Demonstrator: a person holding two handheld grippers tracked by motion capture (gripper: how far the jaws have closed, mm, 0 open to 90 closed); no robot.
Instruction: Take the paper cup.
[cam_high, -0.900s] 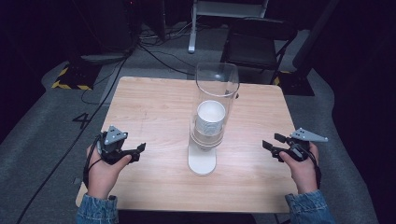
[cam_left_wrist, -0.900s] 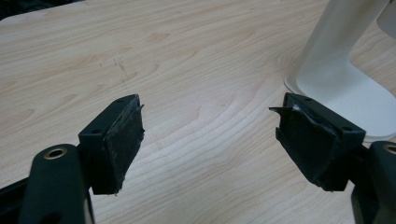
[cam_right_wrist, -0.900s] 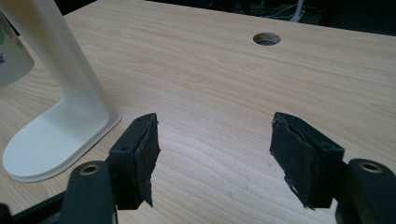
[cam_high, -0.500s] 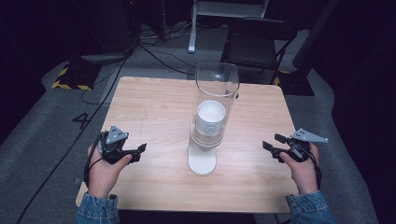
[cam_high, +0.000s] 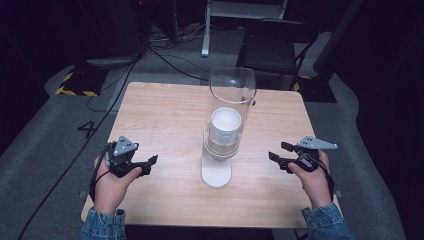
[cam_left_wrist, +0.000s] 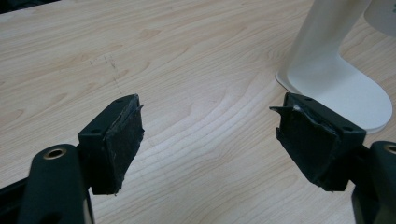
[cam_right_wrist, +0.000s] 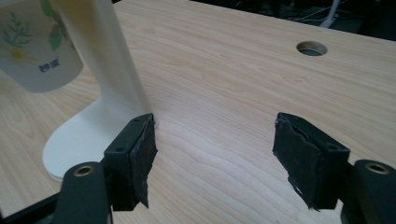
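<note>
Standing between the two grippers: a white stand (cam_high: 216, 172) with a flat rounded base and an upright column, carrying a tall clear cylinder (cam_high: 231, 107) open at the top. Inside the cylinder sits a stack of white paper cups (cam_high: 225, 125), rim up. In the right gripper view the lowest cup (cam_right_wrist: 32, 51) hangs below the holder, printed with green leaves, a pale flower and small blue lettering.

Left gripper (cam_high: 148, 162): held in the left hand (cam_high: 112, 182), jaws spread wide, nothing between them. Its pads (cam_left_wrist: 122, 142) are black and frayed at the edges. The stand base (cam_left_wrist: 345, 91) lies ahead and toward the far side of its right-hand jaw, apart from it.

Right gripper (cam_high: 277, 152): held in the right hand (cam_high: 315, 180), jaws likewise released and empty. The column (cam_right_wrist: 107, 56) rises just beyond its left-hand jaw; whether that jaw touches the base cannot be told. A round cable hole (cam_right_wrist: 311, 47) in the table (cam_high: 165, 115) lies well ahead of it.

Both grippers hover low over the light wood tabletop, pointing inward at the stand from opposite sides. Grey three-cornered plate (cam_high: 125, 146) visible on top of the left one. Denim sleeve (cam_high: 102, 225) at the left wrist.
</note>
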